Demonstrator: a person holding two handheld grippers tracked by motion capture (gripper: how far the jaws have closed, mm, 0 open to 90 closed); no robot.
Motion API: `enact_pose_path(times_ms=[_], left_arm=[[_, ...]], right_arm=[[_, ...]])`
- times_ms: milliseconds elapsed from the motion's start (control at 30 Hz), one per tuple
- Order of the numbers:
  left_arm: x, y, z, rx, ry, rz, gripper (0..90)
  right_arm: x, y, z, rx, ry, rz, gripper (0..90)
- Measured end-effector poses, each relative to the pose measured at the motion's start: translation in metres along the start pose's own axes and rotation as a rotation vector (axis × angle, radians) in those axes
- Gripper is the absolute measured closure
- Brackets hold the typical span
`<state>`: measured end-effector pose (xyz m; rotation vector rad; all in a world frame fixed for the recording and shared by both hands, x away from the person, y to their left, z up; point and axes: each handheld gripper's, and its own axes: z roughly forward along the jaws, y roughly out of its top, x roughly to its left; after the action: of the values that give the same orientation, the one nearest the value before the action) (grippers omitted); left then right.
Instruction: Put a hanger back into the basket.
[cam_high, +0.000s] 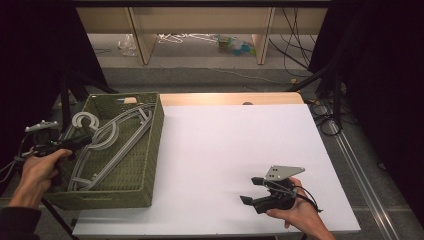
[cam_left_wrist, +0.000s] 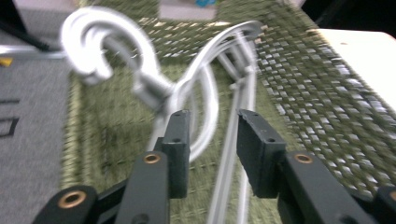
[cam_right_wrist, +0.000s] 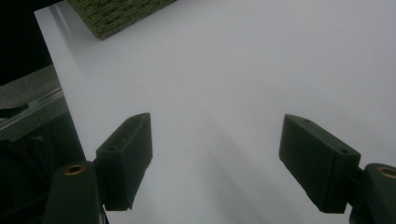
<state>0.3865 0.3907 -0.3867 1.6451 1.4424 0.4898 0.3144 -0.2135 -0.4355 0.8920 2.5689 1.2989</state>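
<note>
Grey plastic hangers (cam_high: 112, 142) lie stacked in a green woven basket (cam_high: 100, 198) at the table's left. Their hooks (cam_left_wrist: 93, 46) curl up near the basket's far left corner, blurred in the left gripper view. My left gripper (cam_high: 85, 141) reaches over the basket's left rim, close behind the hooks' neck. Its jaws (cam_left_wrist: 212, 135) stand a little apart. The hangers' thin bars run below the gap and the pads press on nothing. My right gripper (cam_high: 249, 190) rests low over the white table top near the front right, wide open (cam_right_wrist: 215, 144) with nothing between its fingers.
The white sheet (cam_high: 240, 140) covers most of the table, with a wooden strip (cam_high: 230, 98) at the far edge. A corner of the basket (cam_right_wrist: 116, 14) shows in the right gripper view. Dark stands and cables flank both sides of the table.
</note>
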Motion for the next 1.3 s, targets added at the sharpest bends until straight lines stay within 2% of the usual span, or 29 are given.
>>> enact_pose_path(times_ms=[100, 233, 433, 500, 567, 633, 667, 733, 800, 867, 933, 1033, 1133, 1167, 1233, 1300], left_arm=[[-0.012, 0.0, -0.011, -0.006, -0.034, 0.056, 59.1], [-0.02, 0.0, -0.02, -0.034, -0.064, 0.056, 56.5], [-0.047, -0.004, -0.031, -0.07, -0.121, 0.078, 46.4], [-0.058, -0.007, -0.031, -0.09, -0.156, 0.077, 44.4], [-0.068, -0.009, -0.031, -0.099, -0.167, 0.099, 42.2], [-0.079, -0.013, -0.031, -0.083, -0.177, 0.128, 39.8], [-0.083, -0.015, -0.029, -0.1, -0.193, 0.124, 38.1], [-0.09, -0.016, -0.028, -0.08, -0.228, 0.115, 37.3], [-0.099, -0.017, -0.025, -0.106, -0.248, 0.118, 36.6], [-0.109, -0.019, -0.023, -0.103, -0.254, 0.143, 34.1], [-0.117, -0.019, -0.022, -0.092, -0.281, 0.163, 33.3], [-0.133, -0.021, -0.019, -0.106, -0.299, 0.209, 32.2], [-0.146, -0.025, -0.015, -0.103, -0.344, 0.222, 29.7], [-0.151, -0.027, -0.014, -0.102, -0.349, 0.223, 28.2], [-0.158, -0.028, -0.013, -0.087, -0.36, 0.251, 26.8], [-0.166, -0.031, -0.01, -0.087, -0.372, 0.253, 23.9]], right_arm=[[0.0, 0.001, -0.001, -0.006, -0.007, -0.004, 26.3], [0.001, 0.001, -0.002, -0.006, -0.007, -0.001, 26.3], [-0.001, 0.0, -0.002, -0.015, -0.013, 0.004, 26.0], [-0.001, 0.0, -0.002, -0.021, -0.017, -0.003, 25.9], [0.0, 0.001, -0.002, -0.025, -0.02, -0.001, 25.9], [0.0, 0.0, -0.001, -0.024, -0.016, 0.005, 25.7], [-0.001, 0.0, -0.001, -0.023, -0.012, 0.001, 25.7], [-0.001, 0.0, -0.001, -0.026, -0.02, 0.0, 25.7], [-0.001, 0.0, -0.001, -0.032, -0.019, 0.005, 25.5], [-0.001, 0.0, -0.002, -0.031, -0.017, 0.008, 24.8], [-0.002, 0.0, -0.002, -0.034, -0.021, 0.006, 24.4], [-0.003, 0.0, -0.001, -0.036, -0.026, 0.016, 23.5], [-0.003, 0.0, -0.001, -0.041, -0.027, 0.025, 21.3], [-0.003, 0.0, -0.001, -0.046, -0.021, 0.033, 20.0], [-0.003, 0.0, 0.0, -0.048, -0.03, 0.038, 17.8], [-0.002, -0.001, -0.001, -0.055, -0.025, 0.038, 17.7]])
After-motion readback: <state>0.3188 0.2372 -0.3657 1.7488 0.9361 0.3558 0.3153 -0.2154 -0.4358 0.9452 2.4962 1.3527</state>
